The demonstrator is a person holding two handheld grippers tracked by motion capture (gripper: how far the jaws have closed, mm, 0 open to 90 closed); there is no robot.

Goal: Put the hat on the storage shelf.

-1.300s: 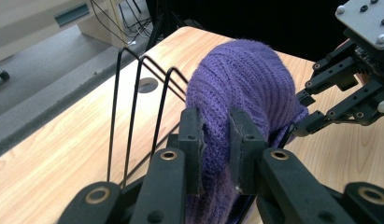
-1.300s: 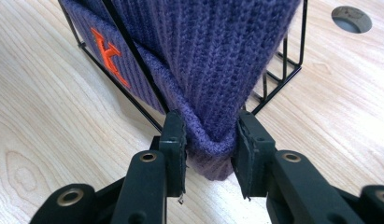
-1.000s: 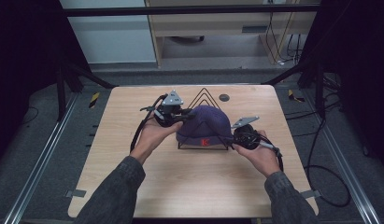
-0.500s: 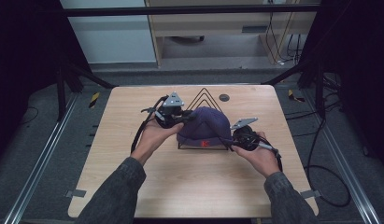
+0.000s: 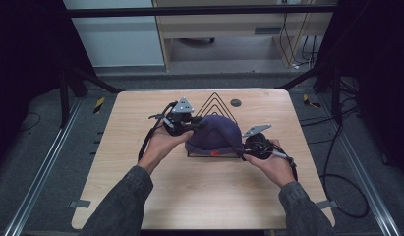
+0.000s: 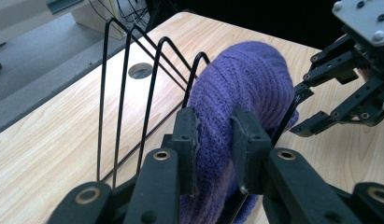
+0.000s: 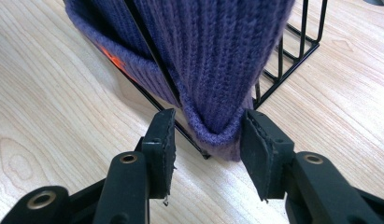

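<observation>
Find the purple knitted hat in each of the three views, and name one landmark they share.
High view: purple knitted hat at table centre, between both hands.
Left gripper view: centre to right, draped over the rack.
Right gripper view: hanging from the top.
Shared landmark: the black wire rack beneath it.

I see a purple rib-knit hat (image 5: 214,132) with a small orange-red mark at its hem, draped on a black wire rack (image 6: 133,84). The table (image 5: 199,201) is pale wood with fine grain and a dark round spot near its far edge. My grippers' jaws are black; my sleeves (image 5: 121,206) are dark grey.
</observation>
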